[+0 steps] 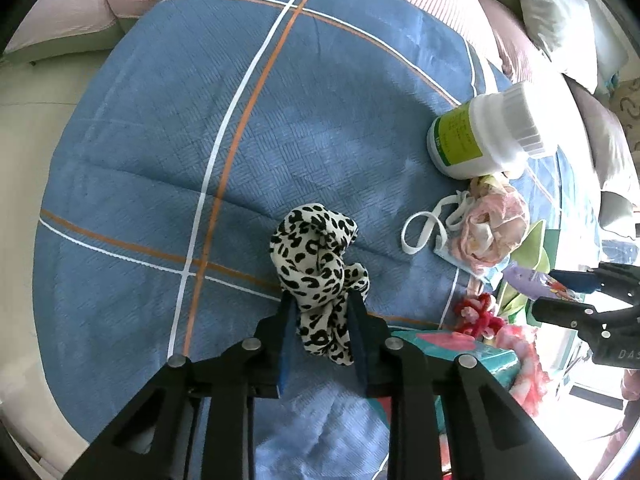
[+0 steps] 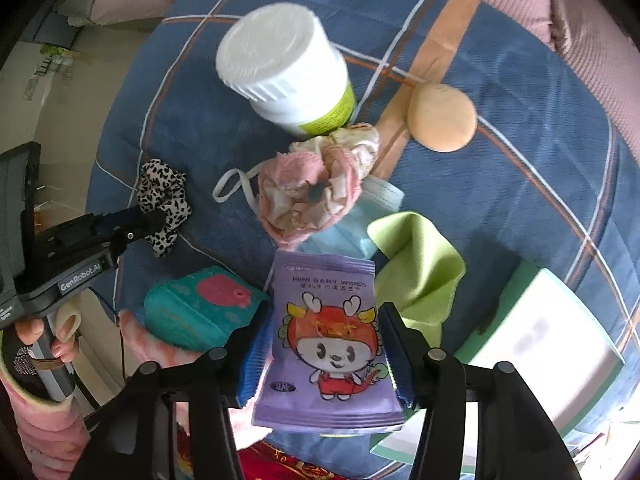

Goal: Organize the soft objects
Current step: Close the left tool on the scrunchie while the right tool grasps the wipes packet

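Over the blue plaid bedspread (image 1: 320, 128), two soft things are being held at once. The leopard-print scrunchie (image 1: 316, 264) is being pinched low on its ruffle by the left claw (image 1: 323, 312), jaws drawn in narrow on the fabric, so that the loop is being left to flop forward of the pads; it appears to be hanging just clear of the bedspread, away from the clutter. The purple pack of baby wipes (image 2: 330, 344) is being gripped across its width by the right claw (image 2: 328, 348), jaws standing about half open against the pack's two side seams, probably because a flat pouch is being kept steadier that way than by a corner. Left lying on the bed are the pink scrunchie (image 2: 320, 188), the face mask (image 2: 376, 200) under it, the green cloth (image 2: 420, 264) and the teal tissue pack (image 2: 200, 308), while the white bottle (image 2: 288, 76), being rigid, is likely being passed over. Sorting seems barely begun.
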`<state>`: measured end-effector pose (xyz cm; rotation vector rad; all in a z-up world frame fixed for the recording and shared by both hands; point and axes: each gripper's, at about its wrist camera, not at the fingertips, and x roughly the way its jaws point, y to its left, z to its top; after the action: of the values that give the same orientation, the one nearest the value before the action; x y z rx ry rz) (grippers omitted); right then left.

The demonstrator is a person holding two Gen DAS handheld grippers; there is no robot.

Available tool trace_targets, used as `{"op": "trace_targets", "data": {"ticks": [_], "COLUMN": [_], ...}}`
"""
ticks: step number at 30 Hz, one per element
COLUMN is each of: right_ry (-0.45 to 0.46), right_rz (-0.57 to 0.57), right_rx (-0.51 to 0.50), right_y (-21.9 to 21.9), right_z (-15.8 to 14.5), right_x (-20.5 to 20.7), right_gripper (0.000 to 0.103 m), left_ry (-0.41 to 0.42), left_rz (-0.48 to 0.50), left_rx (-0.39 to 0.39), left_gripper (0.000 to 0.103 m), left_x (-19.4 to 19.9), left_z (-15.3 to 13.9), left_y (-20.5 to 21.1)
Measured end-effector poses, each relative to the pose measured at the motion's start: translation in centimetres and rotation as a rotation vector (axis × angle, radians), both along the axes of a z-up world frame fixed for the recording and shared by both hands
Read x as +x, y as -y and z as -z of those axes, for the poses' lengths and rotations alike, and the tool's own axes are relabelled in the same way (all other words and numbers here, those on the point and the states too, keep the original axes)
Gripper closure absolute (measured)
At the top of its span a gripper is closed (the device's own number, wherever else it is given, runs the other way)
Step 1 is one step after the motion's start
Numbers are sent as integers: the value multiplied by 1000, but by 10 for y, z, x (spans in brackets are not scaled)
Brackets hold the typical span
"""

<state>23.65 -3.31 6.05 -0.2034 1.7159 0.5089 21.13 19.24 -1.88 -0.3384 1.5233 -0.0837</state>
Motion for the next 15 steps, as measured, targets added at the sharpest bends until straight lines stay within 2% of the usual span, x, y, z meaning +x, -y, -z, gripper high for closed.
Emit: {"op": "trace_targets", "data": {"ticks": [10, 15], "right_ry": [7, 24], "right_rz": [24, 54], "right_rx": [6, 31], "right_y": [35, 57], "right_z": [-33, -54], "right_x": [-8, -3], "right_gripper": [49, 49], "left_ry": [23, 66], "left_rz": [-9, -32], "left_rx": [2, -11], "left_gripper": [82, 82], "left_x": [-12, -19], "left_z": [-41, -74], "left_y": [-2, -6]}}
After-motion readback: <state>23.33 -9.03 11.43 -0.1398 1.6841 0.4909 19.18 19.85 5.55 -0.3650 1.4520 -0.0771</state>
